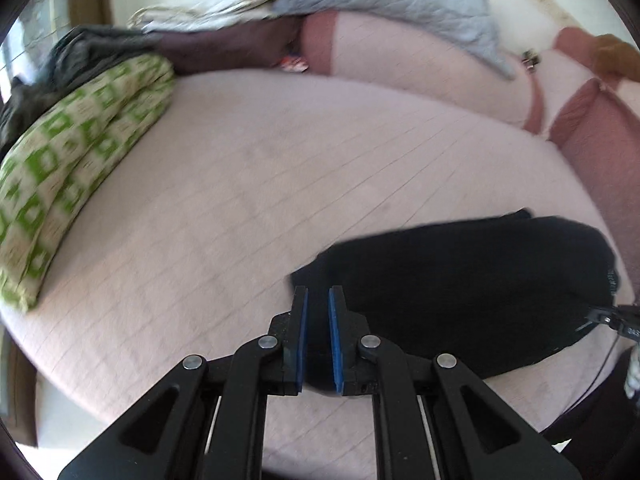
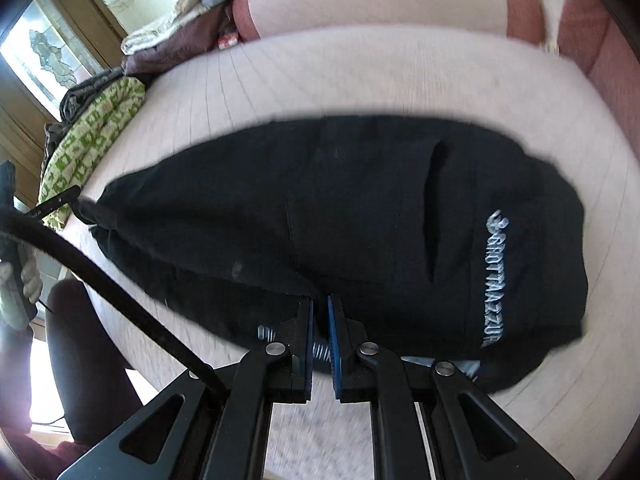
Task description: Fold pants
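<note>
Black pants point(image 2: 360, 220) with white lettering along one edge lie folded on a pale pink bed point(image 2: 360, 76). In the left wrist view the pants point(image 1: 460, 280) lie at the lower right. My left gripper point(image 1: 318, 300) is over the left end of the pants, its jaws close together with a narrow gap and black cloth between them. My right gripper point(image 2: 320, 308) is at the near edge of the pants, its jaws also nearly together with cloth in the gap. The right gripper's tip also shows at the right edge of the left wrist view point(image 1: 612, 318).
A green and white patterned pillow point(image 1: 76, 168) lies at the bed's left side, with dark clothes point(image 1: 88, 52) behind it. A grey quilt point(image 1: 392, 4) and pink cushions point(image 1: 592, 136) line the back. A window point(image 2: 52, 52) is at the left.
</note>
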`<state>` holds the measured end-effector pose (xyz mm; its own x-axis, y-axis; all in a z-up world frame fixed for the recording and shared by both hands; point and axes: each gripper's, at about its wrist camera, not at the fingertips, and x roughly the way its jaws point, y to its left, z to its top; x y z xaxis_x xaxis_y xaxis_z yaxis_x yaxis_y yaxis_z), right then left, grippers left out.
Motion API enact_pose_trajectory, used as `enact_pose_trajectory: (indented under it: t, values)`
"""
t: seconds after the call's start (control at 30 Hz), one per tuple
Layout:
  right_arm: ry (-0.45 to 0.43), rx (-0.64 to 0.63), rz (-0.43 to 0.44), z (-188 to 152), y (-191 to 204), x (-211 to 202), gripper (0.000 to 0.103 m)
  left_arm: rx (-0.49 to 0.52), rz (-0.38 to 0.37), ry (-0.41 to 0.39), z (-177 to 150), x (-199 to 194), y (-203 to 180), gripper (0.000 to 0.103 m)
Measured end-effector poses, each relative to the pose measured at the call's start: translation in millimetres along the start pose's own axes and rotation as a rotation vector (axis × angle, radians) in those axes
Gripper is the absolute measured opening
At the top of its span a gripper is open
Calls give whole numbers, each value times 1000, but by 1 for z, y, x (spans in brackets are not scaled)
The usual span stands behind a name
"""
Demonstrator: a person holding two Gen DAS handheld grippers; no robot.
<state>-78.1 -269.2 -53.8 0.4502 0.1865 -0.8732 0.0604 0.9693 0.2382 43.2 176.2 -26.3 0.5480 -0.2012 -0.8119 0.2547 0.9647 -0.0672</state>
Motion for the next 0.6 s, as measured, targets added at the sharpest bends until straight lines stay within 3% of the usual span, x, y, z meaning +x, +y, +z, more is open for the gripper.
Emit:
enact_pose_trajectory:
  t: [0.17, 0.23, 0.33, 0.4, 0.47, 0.6]
  values:
    - [-36, 51, 13, -9, -2, -7, 12, -94, 10, -2, -13, -24, 25, 10]
    - [-47, 65, 8, -10, -4, -16, 17, -117, 9, -23, -16, -37, 31, 15]
    - [-126, 118, 31, -9, -14, -45, 19, -129, 3, -53, -12, -49, 28, 30]
    - [-200, 175, 53, -6, -27, -68, 21, -112, -35, -73, -4, -53, 14, 34]
    - [-243, 201, 21, -1, -37, -82, 26, -84, -78, -79, 5, -48, -4, 39]
    - [-252, 188, -71, 17, -46, -84, 28, -7, -134, -52, 20, -21, -52, 41]
